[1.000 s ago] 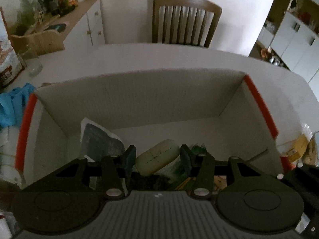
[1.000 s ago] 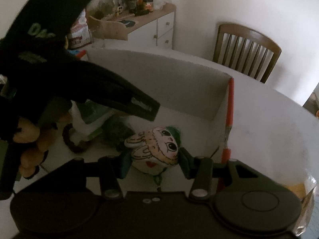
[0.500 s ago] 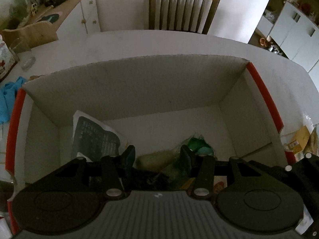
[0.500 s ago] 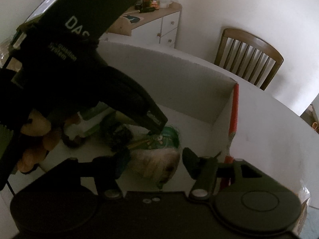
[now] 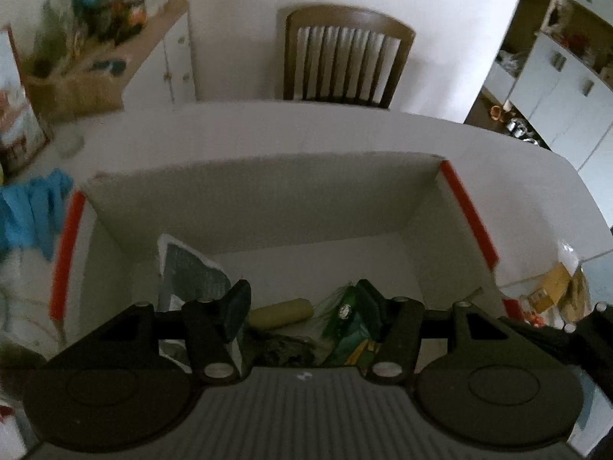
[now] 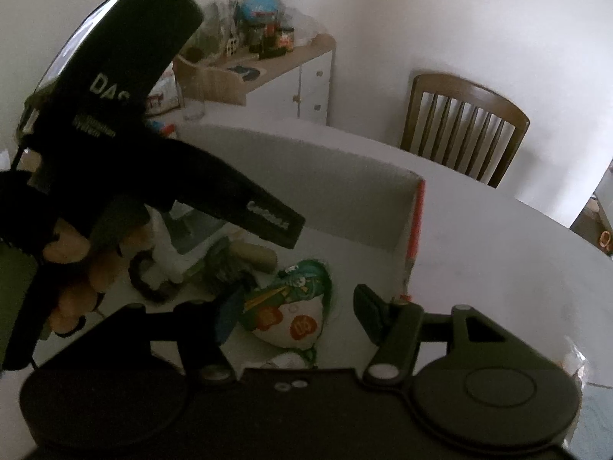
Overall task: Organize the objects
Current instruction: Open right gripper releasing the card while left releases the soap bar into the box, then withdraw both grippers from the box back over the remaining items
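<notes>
Both claws, left claw [image 5: 302, 303] and right claw [image 6: 297, 312], have just opened, empty, above the box [image 5: 268, 199]; the plush toy [image 6: 291, 314] lies inside; each should lift clear of the walls.

I am looking into a home dining room. A wooden slat-back chair [image 5: 346, 53] stands at a white surface [image 5: 345, 130] against a plain wall. A white sideboard [image 6: 302, 76] holds jars and clutter, and white kitchen cabinets [image 5: 567, 80] show through a doorway.
</notes>
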A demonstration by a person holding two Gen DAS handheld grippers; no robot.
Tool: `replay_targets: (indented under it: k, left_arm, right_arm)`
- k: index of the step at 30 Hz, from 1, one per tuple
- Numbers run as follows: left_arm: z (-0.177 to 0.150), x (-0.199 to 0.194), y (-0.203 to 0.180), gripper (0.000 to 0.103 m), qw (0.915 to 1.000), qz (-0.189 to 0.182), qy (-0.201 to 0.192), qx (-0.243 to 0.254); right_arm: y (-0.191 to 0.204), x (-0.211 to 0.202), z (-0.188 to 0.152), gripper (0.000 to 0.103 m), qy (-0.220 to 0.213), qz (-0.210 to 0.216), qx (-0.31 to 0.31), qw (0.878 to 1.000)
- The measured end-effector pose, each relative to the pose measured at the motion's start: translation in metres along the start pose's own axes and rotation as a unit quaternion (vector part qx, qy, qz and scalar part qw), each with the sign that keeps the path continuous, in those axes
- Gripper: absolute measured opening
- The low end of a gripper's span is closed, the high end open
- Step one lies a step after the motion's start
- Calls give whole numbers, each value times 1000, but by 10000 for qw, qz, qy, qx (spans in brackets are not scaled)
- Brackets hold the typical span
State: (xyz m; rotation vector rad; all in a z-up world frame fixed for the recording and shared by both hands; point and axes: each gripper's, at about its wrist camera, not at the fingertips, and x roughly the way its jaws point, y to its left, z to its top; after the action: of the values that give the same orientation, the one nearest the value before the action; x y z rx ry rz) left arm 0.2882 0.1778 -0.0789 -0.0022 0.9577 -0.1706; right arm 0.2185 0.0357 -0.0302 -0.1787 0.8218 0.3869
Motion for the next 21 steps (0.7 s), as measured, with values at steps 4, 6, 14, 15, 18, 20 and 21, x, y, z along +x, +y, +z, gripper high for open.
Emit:
replay_targets:
  k: [4,6,14,15,18,20,21]
  left_arm:
    - [-3,-23,-8,59,9992,18,-324,222]
    - [-5,-36,-12,59,9982,-9,-510,317]
    - [-17,-82,-31,59,9937,-237,-979,489]
    - [-19,-86,-33,59,9931,-266,-1020,514]
    - [-28,-99,-41,68,9915,-348,-1112,579]
    - [-34,-106,-47,70,9901,-383,-1200,623]
    - [-36,-109,-50,70,9896,-398,-1215,656]
  right_arm:
    - [-3,-19,-1,62,-151,5,89,9998]
    - [-6,-30,-2,62,-220,16,147,9996]
    - [-16,-71,-13,69,-486,31,444,9978]
    - [-17,-75,-15,69,-512,23,484,9975]
    - [-18,-85,-23,70,-566,9,567,9968]
    - [-19,-93,-29,75,-613,-24,615,9962]
    - [-21,-97,-33,76,-641,-44,658,9958]
